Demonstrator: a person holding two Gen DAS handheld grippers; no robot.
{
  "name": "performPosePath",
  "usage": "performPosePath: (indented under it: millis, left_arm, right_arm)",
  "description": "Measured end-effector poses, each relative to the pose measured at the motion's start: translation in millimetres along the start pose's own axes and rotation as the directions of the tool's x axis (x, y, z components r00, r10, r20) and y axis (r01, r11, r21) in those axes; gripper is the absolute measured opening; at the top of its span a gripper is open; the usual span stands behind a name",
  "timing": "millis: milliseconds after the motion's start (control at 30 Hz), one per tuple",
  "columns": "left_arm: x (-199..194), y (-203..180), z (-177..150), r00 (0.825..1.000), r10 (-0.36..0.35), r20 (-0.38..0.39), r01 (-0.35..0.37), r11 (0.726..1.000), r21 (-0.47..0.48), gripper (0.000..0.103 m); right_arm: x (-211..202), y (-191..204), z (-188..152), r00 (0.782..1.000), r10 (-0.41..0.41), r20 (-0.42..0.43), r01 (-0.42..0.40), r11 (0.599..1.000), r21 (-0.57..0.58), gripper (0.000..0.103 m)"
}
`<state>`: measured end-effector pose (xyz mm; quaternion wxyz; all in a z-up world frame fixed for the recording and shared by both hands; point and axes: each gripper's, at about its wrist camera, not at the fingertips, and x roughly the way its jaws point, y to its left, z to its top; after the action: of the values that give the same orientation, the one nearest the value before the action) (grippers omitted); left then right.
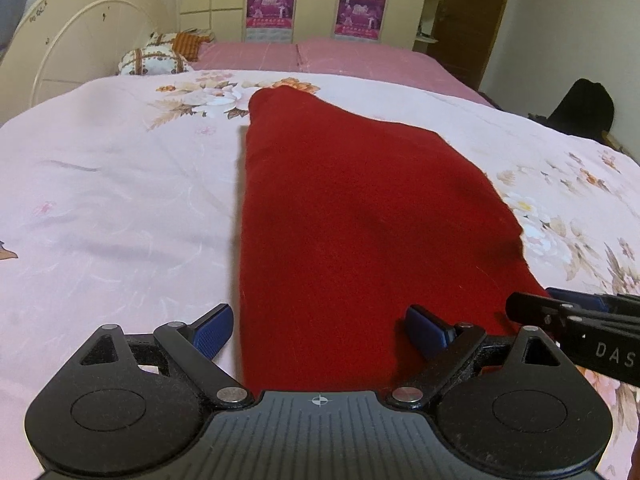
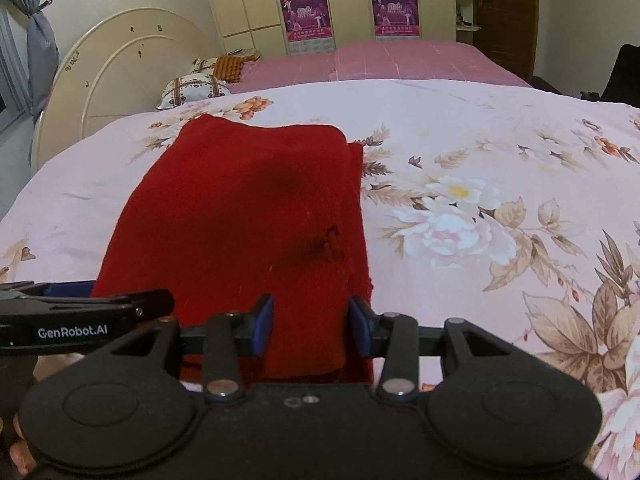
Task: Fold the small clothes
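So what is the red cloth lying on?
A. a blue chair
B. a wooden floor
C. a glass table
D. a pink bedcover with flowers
D: the red cloth lies spread on the pink flowered bedcover, which shows all around it in both views, with the left tongs and right tongs at its near edge.

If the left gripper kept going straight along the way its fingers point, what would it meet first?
The left gripper, fingers open, already straddles the near edge of the red garment. Going straight on, it would run along that cloth lying on the floral bedspread. Its height above the cloth is unclear.
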<state>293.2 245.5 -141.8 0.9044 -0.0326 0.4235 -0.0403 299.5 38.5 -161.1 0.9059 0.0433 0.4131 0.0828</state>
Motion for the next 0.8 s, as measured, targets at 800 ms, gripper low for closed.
performPosePath:
  millis: [800]
  left_arm:
    - [4,-20,-13,0.992,0.128,-0.007,-0.128,0.992,0.001,0.103]
  right_arm:
    - [2,-8,-21,0.999,-0.040,-0.017,0.040,0.998,0.041,0.050]
